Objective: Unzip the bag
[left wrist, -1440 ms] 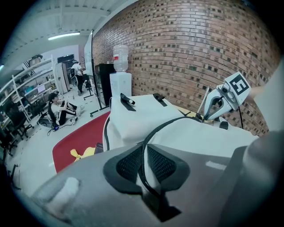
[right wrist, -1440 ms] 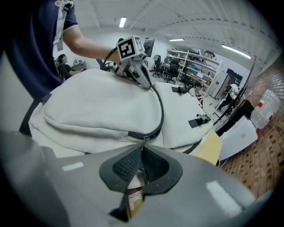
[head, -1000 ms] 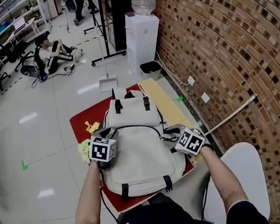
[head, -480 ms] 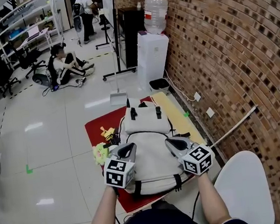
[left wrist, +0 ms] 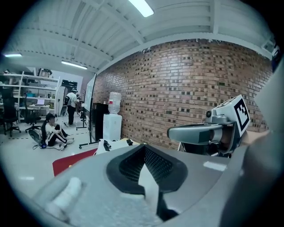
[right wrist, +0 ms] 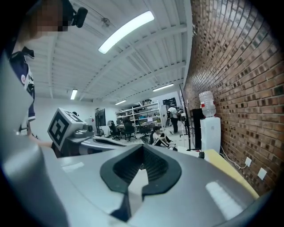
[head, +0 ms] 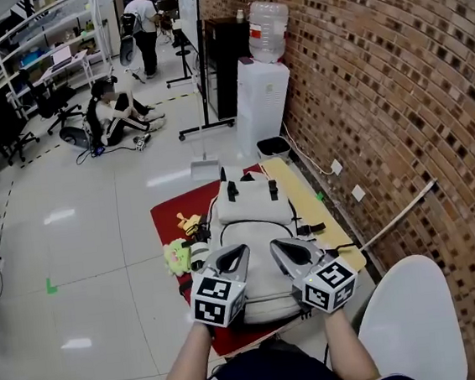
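A cream backpack [head: 254,225] with black straps lies flat on a red mat [head: 167,222] on the floor, its zip closed as far as I can see. Both grippers hang in the air above its near end, side by side, touching nothing. My left gripper [head: 237,252] is shut with nothing between its pads, which meet in the left gripper view [left wrist: 145,174]. My right gripper [head: 277,246] is also shut and empty [right wrist: 138,176]. The left gripper view shows the backpack [left wrist: 111,144] far off beyond the jaws.
A brick wall [head: 395,84] runs along the right, with a water dispenser [head: 262,89] by it. A yellow board [head: 307,207] lies beside the mat, and soft toys [head: 177,254] at its left edge. A white round seat [head: 411,318] stands near right. A person [head: 111,114] sits on the floor far off.
Both grippers have left the sides of the backpack, pulled back toward me and risen. Their jaws have gone from open to shut, empty.
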Demonstrator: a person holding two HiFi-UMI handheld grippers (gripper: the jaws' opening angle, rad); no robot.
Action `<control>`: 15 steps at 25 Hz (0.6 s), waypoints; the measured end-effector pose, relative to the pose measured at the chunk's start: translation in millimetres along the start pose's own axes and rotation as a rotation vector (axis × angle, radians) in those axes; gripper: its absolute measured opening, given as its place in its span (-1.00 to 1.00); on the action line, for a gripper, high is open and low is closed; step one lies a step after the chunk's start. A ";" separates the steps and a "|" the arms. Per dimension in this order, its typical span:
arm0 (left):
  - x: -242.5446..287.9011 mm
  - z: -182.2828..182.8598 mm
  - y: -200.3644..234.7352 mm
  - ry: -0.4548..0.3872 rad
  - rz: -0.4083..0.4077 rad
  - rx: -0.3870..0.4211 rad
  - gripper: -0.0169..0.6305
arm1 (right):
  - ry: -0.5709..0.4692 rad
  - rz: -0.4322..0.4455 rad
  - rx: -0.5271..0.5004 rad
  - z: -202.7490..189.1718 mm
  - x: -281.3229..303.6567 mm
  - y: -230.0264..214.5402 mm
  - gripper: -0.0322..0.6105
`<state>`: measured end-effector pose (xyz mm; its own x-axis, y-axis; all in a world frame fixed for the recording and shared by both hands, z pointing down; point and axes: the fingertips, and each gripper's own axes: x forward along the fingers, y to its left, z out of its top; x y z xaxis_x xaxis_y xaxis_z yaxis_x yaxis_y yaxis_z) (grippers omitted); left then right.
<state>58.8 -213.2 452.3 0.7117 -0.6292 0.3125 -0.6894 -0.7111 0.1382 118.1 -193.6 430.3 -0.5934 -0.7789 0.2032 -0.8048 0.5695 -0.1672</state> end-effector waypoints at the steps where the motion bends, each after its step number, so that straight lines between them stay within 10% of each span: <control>1: -1.3 1.6 0.4 -0.004 0.006 -0.002 -0.94 | -0.008 0.004 0.002 2.7 0.2 2.2 -0.89; 15: -5.3 16.4 0.3 -0.037 0.003 -0.006 -0.94 | -0.042 0.000 0.006 17.1 7.4 4.9 -0.89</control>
<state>57.1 -215.3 435.3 0.7138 -0.6428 0.2779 -0.6924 -0.7073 0.1425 110.0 -201.1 414.5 -0.5920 -0.7894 0.1624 -0.8047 0.5677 -0.1734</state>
